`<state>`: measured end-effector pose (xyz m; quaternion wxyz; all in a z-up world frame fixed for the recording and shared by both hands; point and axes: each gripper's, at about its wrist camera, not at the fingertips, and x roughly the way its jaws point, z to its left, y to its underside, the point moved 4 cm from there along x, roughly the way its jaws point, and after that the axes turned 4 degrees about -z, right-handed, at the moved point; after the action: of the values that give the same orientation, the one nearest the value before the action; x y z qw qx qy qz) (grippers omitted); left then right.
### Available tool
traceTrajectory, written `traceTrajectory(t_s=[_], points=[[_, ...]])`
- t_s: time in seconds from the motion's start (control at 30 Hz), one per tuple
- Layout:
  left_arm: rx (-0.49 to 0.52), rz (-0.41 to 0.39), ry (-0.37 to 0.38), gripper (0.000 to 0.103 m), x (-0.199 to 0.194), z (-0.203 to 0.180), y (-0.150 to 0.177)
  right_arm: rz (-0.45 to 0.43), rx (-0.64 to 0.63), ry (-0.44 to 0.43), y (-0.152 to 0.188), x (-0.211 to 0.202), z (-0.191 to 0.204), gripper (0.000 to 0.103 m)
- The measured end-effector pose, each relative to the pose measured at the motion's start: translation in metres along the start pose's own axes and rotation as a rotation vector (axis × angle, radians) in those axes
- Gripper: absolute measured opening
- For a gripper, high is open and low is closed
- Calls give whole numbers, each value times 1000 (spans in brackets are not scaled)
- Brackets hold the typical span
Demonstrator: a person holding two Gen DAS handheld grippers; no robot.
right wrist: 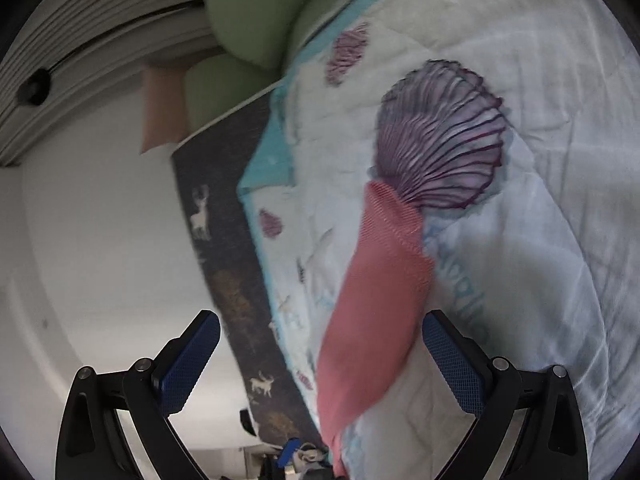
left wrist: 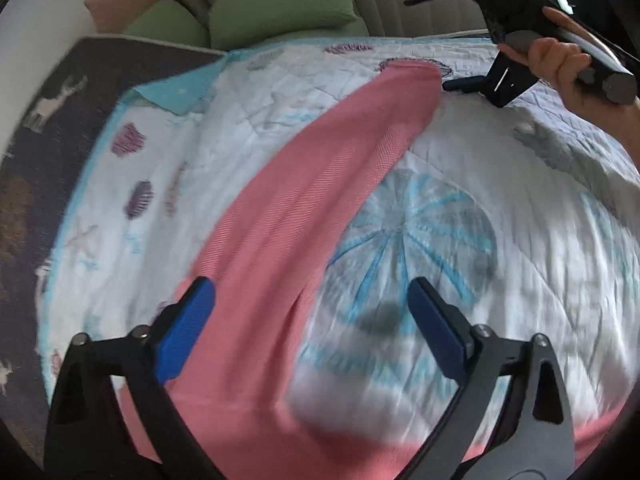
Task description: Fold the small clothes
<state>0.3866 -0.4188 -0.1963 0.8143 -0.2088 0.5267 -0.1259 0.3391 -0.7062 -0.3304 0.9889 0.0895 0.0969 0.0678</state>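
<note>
A pink knit garment (left wrist: pixel 304 208) lies stretched out flat on the white sea-print quilt (left wrist: pixel 520 240). It runs from under my left gripper to its far narrow end near the right gripper. My left gripper (left wrist: pixel 312 320) is open above the garment's near part, holding nothing. In the right wrist view the garment's narrow end (right wrist: pixel 376 304) lies below a purple shell print. My right gripper (right wrist: pixel 320 352) is open just above that end, empty. It shows in the left wrist view (left wrist: pixel 464 84) beside the garment's tip, held by a hand.
The quilt covers a bed with a dark deer-print blanket (left wrist: pixel 44 128) along its left side. Green cushions (left wrist: pixel 276 4) and a pink pillow (left wrist: pixel 120 4) lie at the head. A white wall (right wrist: pixel 100 240) runs beside the bed.
</note>
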Motion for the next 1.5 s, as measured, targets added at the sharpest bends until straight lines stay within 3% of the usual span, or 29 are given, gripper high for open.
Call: traceTrajectory(t_s=[0.13,0.3,0.4,0.47,0.53,0.6,0.63,0.7,0.73,0.9,1.0,1.07,1.13,1.23,1.33,1.43,1.5], points=[[-35,-1,24,96,19,-1,-13,-12,-89,73,1,5,9,103],[-263,0,194,91,43,13,-14,-24,-110,96,-6,23,-7,94],[-258,-42,193,83,41,12,-14,-28,-184,211,-7,29,-8,59],[-233,-57,186,73,38,6,-16,-42,-227,281,-7,33,-14,20],[-230,-66,159,54,35,4,-17,-59,-162,289,-12,32,-30,4],[-211,-78,121,42,33,0,-18,-50,-103,226,-16,29,-39,3],[-209,-83,118,32,32,-3,-18,-50,-103,218,-16,28,-38,4],[-237,-80,79,23,33,-1,-19,-72,-155,244,-12,25,-28,5],[-249,-81,63,19,34,1,-19,-83,-183,250,-9,24,-20,5],[-381,-91,35,7,28,12,-17,-107,-289,120,12,9,37,5],[-459,-118,19,7,16,16,-15,-111,-364,80,34,5,79,5],[-561,-137,33,7,7,22,-12,-86,-399,49,53,15,116,5],[-697,-178,57,7,-3,31,-6,-47,-497,74,80,30,157,5],[-888,-284,50,7,-22,40,8,11,-615,86,124,57,214,5],[-992,-372,-36,7,-43,40,19,102,-726,74,178,75,253,4],[-1189,-371,-118,7,-55,42,40,162,-877,123,239,97,281,4],[-1263,-364,-181,7,-61,43,48,204,-931,132,279,108,289,5]])
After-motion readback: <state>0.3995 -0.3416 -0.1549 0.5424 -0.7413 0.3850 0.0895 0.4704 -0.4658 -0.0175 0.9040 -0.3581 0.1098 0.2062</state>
